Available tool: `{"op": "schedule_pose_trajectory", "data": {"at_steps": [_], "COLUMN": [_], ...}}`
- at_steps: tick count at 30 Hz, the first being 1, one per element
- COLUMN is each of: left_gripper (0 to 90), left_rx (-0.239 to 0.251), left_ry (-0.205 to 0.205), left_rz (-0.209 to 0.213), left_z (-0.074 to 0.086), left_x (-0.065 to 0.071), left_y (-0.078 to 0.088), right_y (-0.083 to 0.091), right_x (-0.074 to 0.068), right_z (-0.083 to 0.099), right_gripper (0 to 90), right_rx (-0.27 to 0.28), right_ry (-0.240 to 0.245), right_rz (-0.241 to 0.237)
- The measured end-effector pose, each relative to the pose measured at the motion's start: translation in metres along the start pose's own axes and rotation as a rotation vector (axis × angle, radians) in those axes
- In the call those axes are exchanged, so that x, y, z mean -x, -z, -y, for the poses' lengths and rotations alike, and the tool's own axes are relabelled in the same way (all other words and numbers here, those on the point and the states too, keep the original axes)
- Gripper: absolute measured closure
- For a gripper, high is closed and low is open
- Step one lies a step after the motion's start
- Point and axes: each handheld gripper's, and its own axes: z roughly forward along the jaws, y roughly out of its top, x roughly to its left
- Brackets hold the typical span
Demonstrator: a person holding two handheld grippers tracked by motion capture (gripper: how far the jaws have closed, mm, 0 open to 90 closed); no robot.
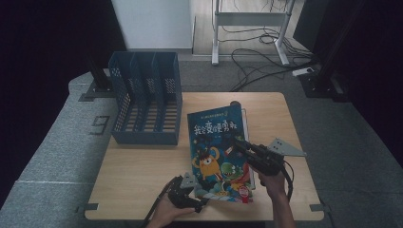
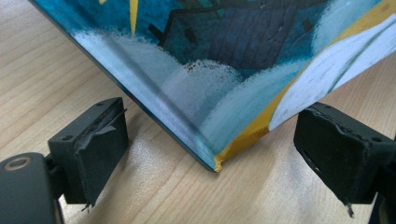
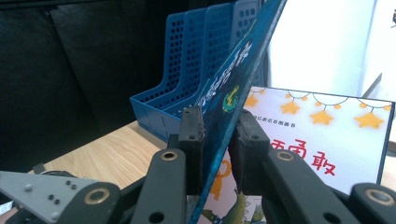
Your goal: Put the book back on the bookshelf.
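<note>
The right gripper [image 3: 217, 140] is pinching the book's [image 1: 216, 142] front cover [image 3: 233, 84], lifting it near the file rack [image 1: 145, 102]; the left gripper [image 2: 210, 154] is gaping around the book's corner. The thin cover could slip or crease.

left hand-held gripper [image 1: 202, 202]: jaws wide apart | right hand-held gripper [image 1: 236, 142]: clamped, raised

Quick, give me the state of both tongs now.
Left tongs: open, jaws either side of the book's bottom corner, not pressing it.
Right tongs: shut on the book's front cover, lifted off the page beneath.
</note>
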Motion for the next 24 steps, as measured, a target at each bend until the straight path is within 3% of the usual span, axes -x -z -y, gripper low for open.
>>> {"op": "schedule_pose_trajectory", "data": {"at_steps": [11,14,18,24], "left_gripper": [9.1,9.3,9.2,9.3], "left_rx": [-0.021,-0.015,-0.020,-0.014], "left_ry": [0.015,0.033,0.028,0.030], "left_rz": [0.004,-0.025,-0.032,-0.044], "left_z": [-0.005,-0.007,-0.008,-0.008], "left_x": [-0.009,-0.013,-0.014,-0.013], "left_y": [0.000,-0.002,-0.002,-0.003], "right_y": [0.000,0.000,-0.001,0.000], "right_x": [-0.005,-0.009,-0.013,-0.008], "right_z": [-0.002,-0.004,-0.005,-0.002], "right_gripper": [76.8,78.4,79.2,79.6], "right_rx": [0.023,0.034,0.046,0.056], "right_ry": [0.033,0.045,0.058,0.044], "right_rz": [-0.009,-0.025,-0.036,-0.049]}}
